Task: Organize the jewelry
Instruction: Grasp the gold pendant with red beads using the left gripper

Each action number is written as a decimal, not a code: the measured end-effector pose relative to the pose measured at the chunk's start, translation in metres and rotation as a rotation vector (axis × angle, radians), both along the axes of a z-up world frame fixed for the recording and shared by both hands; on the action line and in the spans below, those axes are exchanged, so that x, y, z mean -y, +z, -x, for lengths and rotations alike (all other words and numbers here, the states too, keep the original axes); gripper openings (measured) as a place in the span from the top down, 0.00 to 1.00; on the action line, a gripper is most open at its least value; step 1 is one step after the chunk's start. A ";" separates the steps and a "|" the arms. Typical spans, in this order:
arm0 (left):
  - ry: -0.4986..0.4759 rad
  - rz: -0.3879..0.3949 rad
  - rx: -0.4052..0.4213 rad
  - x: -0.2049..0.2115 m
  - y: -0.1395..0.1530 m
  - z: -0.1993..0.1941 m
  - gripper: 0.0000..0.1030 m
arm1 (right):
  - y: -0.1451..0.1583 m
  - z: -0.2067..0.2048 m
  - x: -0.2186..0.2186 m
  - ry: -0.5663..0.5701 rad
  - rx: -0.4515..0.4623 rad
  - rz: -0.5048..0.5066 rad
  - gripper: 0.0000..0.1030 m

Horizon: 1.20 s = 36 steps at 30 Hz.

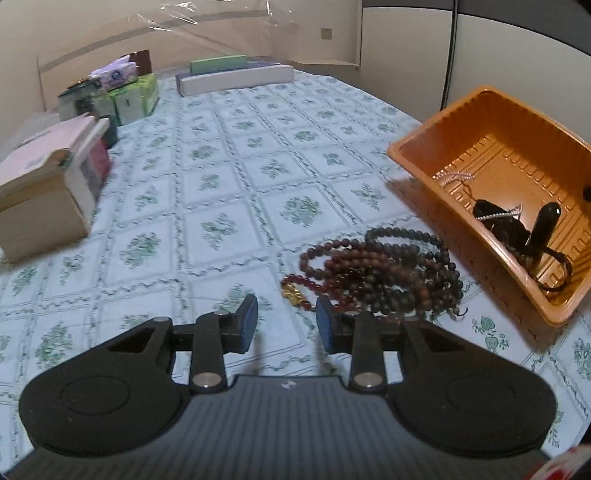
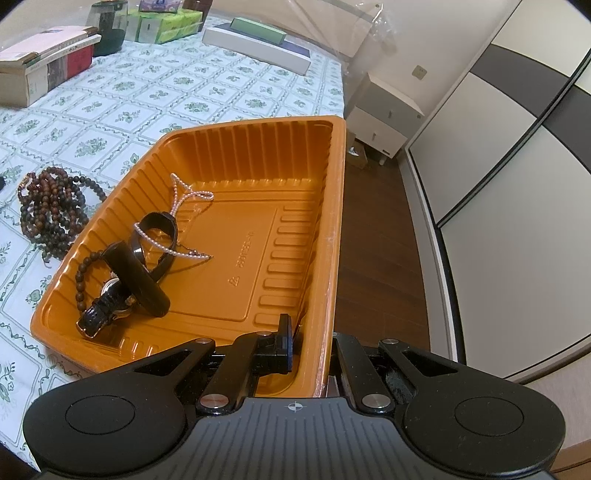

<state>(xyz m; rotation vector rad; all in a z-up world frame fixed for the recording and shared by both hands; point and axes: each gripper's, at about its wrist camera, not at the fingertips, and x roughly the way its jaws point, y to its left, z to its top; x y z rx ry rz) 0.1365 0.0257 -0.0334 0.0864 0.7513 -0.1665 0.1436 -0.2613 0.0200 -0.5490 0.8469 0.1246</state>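
A heap of dark wooden bead strands [image 1: 384, 273] lies on the flowered tablecloth, with a red bead bracelet bearing a gold charm [image 1: 295, 291] at its near left edge. My left gripper [image 1: 287, 308] hovers just in front of that bracelet, jaws apart and nothing between the blue pads. The orange plastic tray [image 1: 443, 147] stands to the right of the heap, tilted. My right gripper [image 2: 312, 339] is shut on the near right wall of the tray [image 2: 258, 122], one finger inside and one outside. In the tray lie black bangles [image 2: 140, 280], a pearl chain [image 2: 177, 206], a watch [image 2: 107, 310] and a bead bracelet [image 2: 83, 277].
Stacked books [image 1: 48, 184] sit at the left, tissue packs [image 1: 133, 96] and a dark jar [image 2: 109, 26] behind them, and flat boxes [image 1: 236, 77] at the far end. The table edge runs beside the tray's right side, with wooden floor [image 2: 373, 240] and a small cabinet [image 2: 380, 122] beyond.
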 end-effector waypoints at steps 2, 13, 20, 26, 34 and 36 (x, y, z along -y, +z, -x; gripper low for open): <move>0.015 0.016 0.003 0.002 -0.005 -0.006 0.70 | 0.000 0.000 0.000 -0.001 -0.001 0.000 0.96; 0.105 0.070 0.017 0.000 -0.020 -0.027 0.71 | -0.001 0.000 0.000 -0.002 -0.003 0.000 0.96; 0.093 0.016 0.017 0.001 -0.028 -0.023 0.87 | -0.002 -0.001 0.001 -0.005 -0.007 -0.003 0.96; 0.080 -0.038 0.029 -0.003 -0.019 -0.013 0.92 | -0.002 -0.002 0.002 -0.006 -0.008 -0.005 0.96; 0.083 -0.048 0.106 -0.011 0.015 0.008 0.92 | -0.002 -0.002 0.001 -0.005 -0.007 -0.004 0.96; 0.081 -0.050 0.124 -0.012 0.024 0.011 0.92 | -0.002 -0.002 0.001 -0.006 -0.008 -0.004 0.96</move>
